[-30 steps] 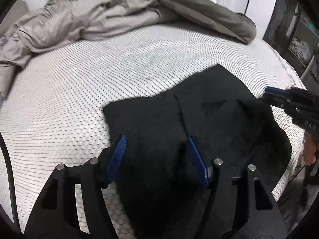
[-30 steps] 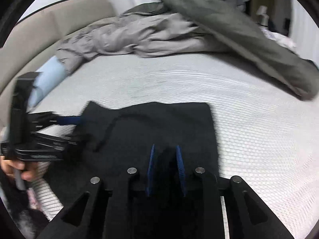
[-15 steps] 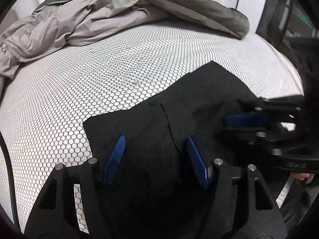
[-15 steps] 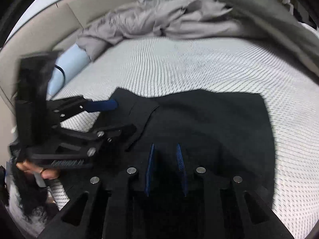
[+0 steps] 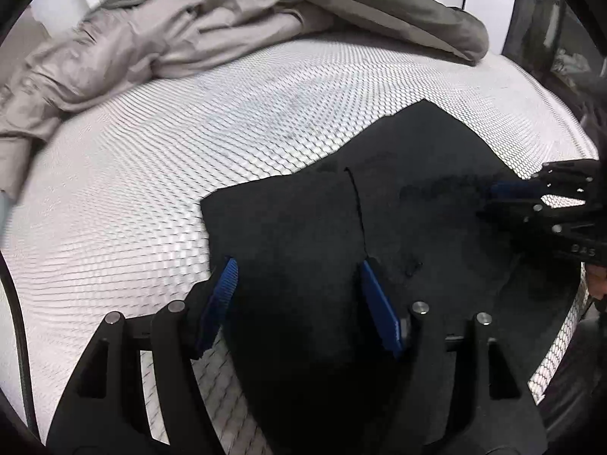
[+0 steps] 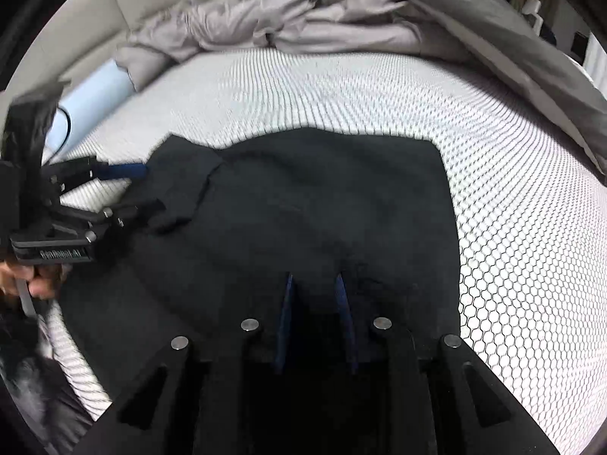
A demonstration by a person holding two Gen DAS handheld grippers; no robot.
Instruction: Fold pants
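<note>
Both tongs have sunk closer over the black pants (image 5: 398,227) on the bed (image 5: 151,189).
Left tongs (image 5: 299,295) wide, empty; right tongs (image 6: 315,303) narrow, grip unclear; only the right view shows a hand (image 6: 34,276).

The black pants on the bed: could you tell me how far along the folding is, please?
Done: the black pants lie flat on the mesh bedcover, apparently already doubled over. In hand: the left tongs hover open over the near edge; the right tongs stand narrowly apart over the fabric. Left: further folds into a compact stack.

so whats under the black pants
The black pants lie on the white honeycomb-mesh mattress, which shows all around them; anything else beneath is hidden by the cloth.
</note>
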